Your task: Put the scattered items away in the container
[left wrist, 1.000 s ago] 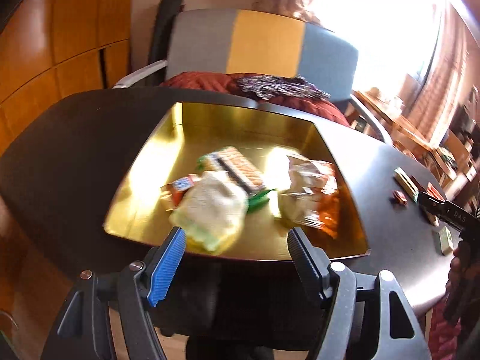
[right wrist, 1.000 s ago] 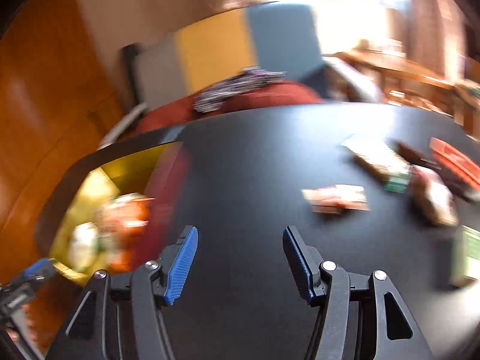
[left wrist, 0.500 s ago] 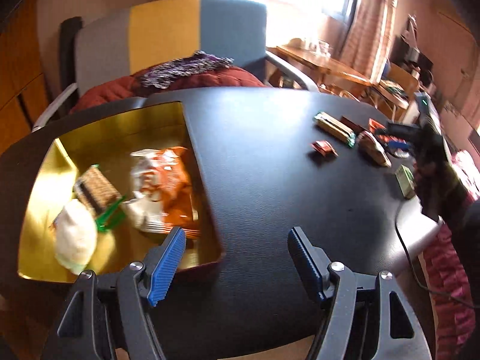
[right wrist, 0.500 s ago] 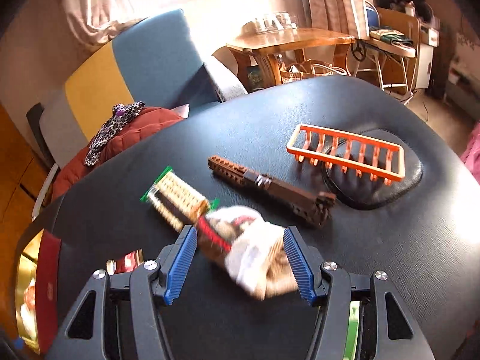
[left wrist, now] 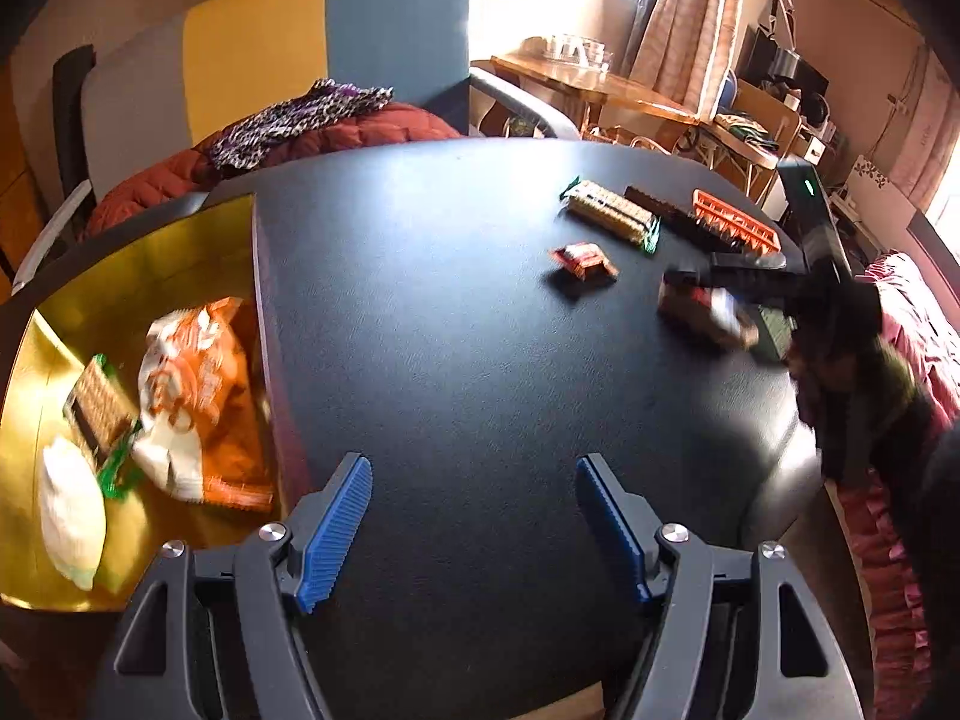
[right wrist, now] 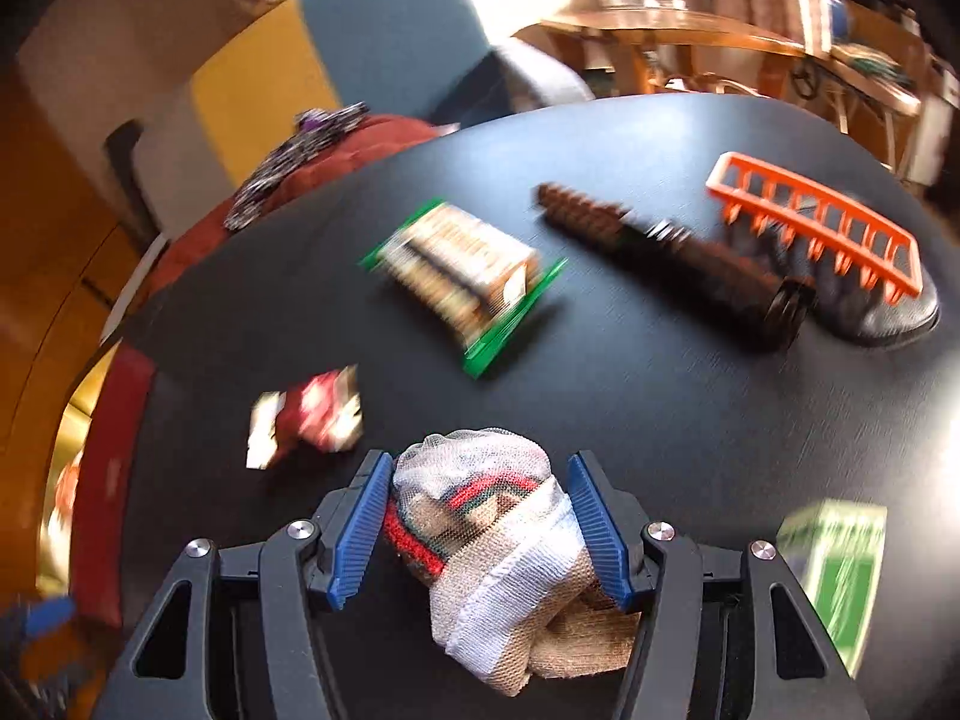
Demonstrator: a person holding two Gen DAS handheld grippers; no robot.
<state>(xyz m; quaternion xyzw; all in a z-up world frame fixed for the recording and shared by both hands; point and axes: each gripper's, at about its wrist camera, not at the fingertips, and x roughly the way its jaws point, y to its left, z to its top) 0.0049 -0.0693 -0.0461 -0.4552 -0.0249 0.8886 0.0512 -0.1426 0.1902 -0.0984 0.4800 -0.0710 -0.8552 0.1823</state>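
A gold tray point(left wrist: 150, 252) at the table's left holds an orange snack bag point(left wrist: 198, 396), a biscuit pack point(left wrist: 99, 408) and a white pouch point(left wrist: 69, 510). My left gripper point(left wrist: 474, 516) hangs open and empty over the black table, just right of the tray. On the table lie a second biscuit pack point(right wrist: 462, 270), a small red packet point(right wrist: 312, 414) and a green box point(right wrist: 840, 558). A rolled cloth bundle point(right wrist: 498, 540) lies between the blue pads of my right gripper point(right wrist: 480, 468). The jaws stand around it at the width they had while empty.
A brown toothed bar point(right wrist: 660, 246) and an orange plastic rack point(right wrist: 816, 222) on a dark pad lie at the far right. An armchair point(left wrist: 336, 42) with a red quilt stands behind the table. The table's right edge point(left wrist: 798, 468) drops beside a pink cloth.
The left gripper swung right, from over the tray to over bare table. The right gripper moved right and down onto the cloth bundle, which now sits between its fingers.
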